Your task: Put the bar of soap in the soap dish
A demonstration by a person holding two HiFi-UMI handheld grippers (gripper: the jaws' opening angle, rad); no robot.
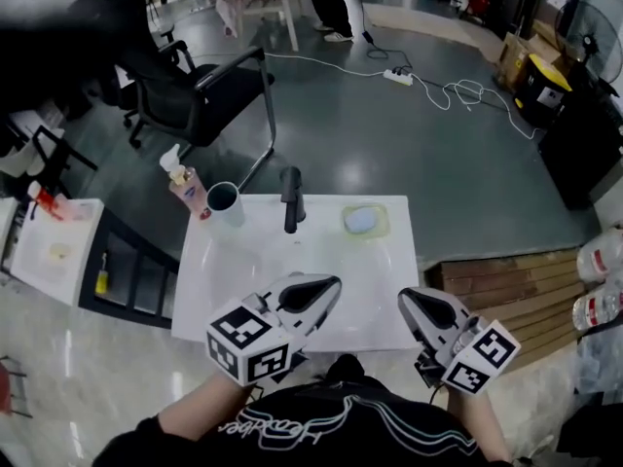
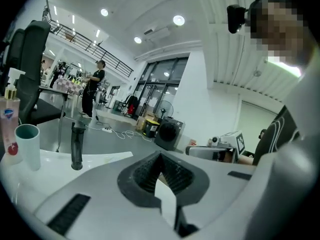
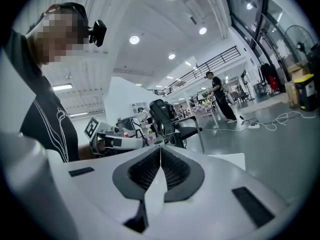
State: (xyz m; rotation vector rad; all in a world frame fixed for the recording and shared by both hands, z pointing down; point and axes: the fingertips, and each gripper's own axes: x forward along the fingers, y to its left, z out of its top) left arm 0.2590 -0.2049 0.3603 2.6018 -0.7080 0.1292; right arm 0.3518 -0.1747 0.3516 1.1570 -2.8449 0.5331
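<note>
While bar of soap lies in soap dish, we hold left gripper, right gripper well short — jaws together, empty.

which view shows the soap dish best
The head view: seen from above, the soap dish sits whole on the far right corner of the sink, right of the faucet, with a pale blue bar in it. The left gripper view catches the faucet and sink edge but no clear dish; the right gripper view shows none.
</note>
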